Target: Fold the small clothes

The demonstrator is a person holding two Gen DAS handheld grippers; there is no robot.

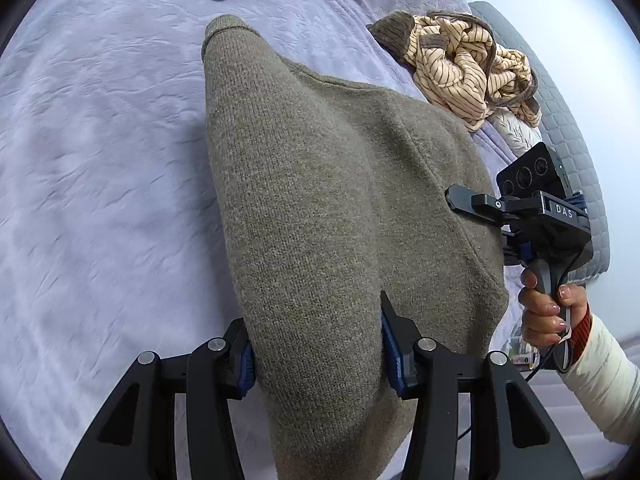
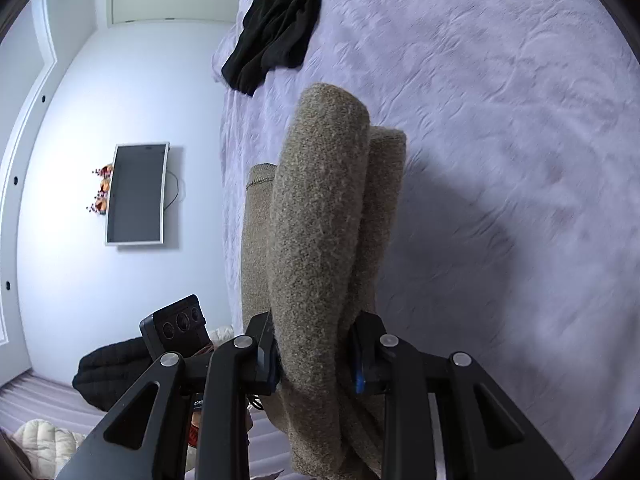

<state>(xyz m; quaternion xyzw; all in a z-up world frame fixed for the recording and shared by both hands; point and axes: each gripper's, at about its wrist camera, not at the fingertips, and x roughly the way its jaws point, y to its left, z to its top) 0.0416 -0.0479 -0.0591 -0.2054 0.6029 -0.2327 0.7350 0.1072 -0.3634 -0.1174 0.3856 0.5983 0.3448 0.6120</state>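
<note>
**Grey-brown knit held aloft, fold only partly made**

Grey-brown wool made up the garment in hand: a thick knitted sweater (image 1: 320, 200), lifted clear of the lavender quilted bedspread (image 1: 100, 160) and casting a shadow on it. In the left wrist view, the left gripper (image 1: 318, 352) was clamped on a bunched fold of the knit, which ran away from its fingers toward 12 o'clock. At 3 o'clock the right gripper (image 1: 460, 200) met the sweater's far edge. From the right wrist view, that right gripper (image 2: 316, 356) was closed on several doubled layers, which rose toward 12 o'clock.

The sweater looked doubled over but not yet laid flat. A crumpled cream striped garment (image 1: 468, 68) at 1 o'clock and a black crumpled garment (image 2: 276, 24) at 11 o'clock appeared unfolded, so most of the work likely remained.
</note>
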